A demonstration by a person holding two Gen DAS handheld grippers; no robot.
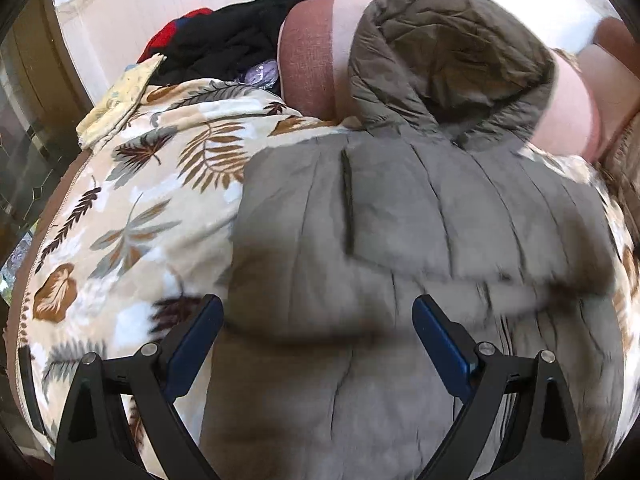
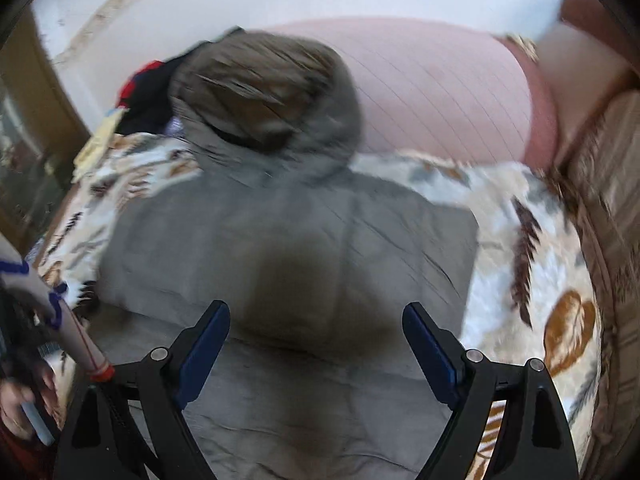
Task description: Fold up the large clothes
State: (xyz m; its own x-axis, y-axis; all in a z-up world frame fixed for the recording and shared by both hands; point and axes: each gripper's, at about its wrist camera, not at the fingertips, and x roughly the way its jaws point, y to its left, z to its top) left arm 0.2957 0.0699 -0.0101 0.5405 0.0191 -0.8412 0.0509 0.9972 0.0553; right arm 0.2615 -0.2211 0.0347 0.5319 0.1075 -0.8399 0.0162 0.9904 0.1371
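Grey-olive puffer jacket flat on leaf-print blanket; both hand-held grippers released, w/ nothing gripped.

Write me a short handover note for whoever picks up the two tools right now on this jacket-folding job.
Left tool: open, nothing between the pads, above the grey puffer jacket.
Right tool: open, holding nothing, over the same jacket.
Jacket: lies on the leaf-print blanket, hood at the far end towards the pink cushion. Both sides look folded in, giving a roughly rectangular body; motion blur hides the details.
A pile of other clothes sits at the far left.
Done: sides apparently folded in.
Left: probably tuck the hood and fold the body end to end, then move on to the pile.
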